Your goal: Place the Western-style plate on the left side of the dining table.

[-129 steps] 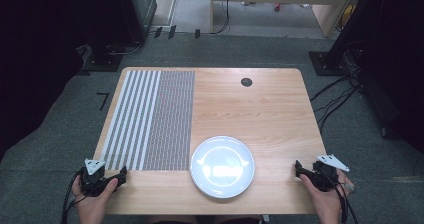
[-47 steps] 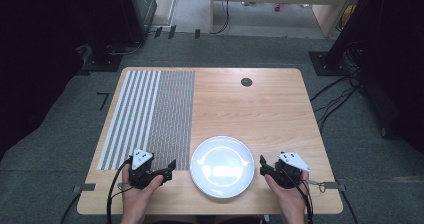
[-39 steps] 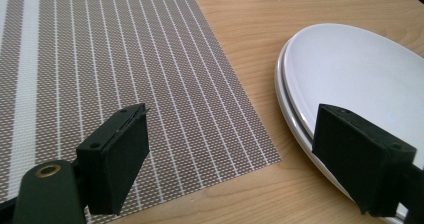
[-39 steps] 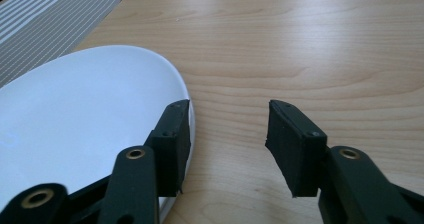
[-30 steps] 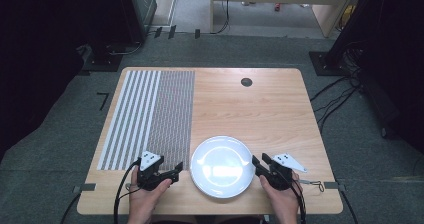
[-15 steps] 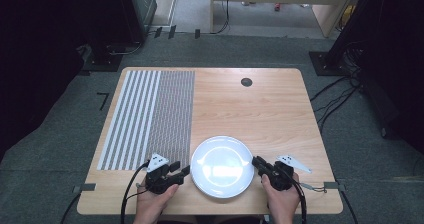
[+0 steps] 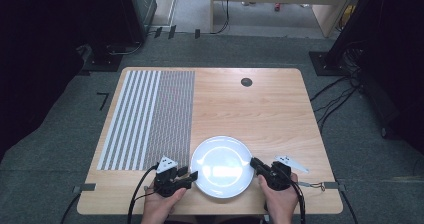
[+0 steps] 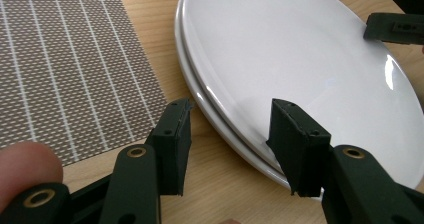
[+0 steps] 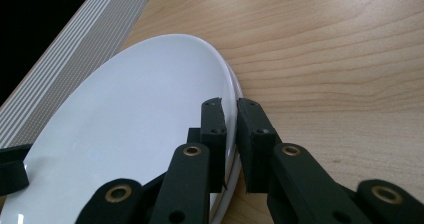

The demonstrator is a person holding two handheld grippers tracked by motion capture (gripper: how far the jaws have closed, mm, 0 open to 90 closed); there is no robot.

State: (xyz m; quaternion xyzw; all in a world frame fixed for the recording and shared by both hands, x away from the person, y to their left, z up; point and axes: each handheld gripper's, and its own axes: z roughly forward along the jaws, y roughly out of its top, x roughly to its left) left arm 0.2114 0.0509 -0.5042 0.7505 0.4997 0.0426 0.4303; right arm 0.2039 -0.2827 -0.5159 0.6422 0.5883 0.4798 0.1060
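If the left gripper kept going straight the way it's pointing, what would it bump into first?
Most likely the white plate. The left gripper is open, with the plate's near rim between its jaws, so the rim would probably be met first.

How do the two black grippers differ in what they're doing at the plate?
The left gripper is open, its jaws straddling the plates' rim without clamping; the right gripper is shut on that rim at the opposite edge. Both are black two-jaw tools, hand-held low at the stack's near side.

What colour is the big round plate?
White, glossy; the round plate shows best in the left gripper view.
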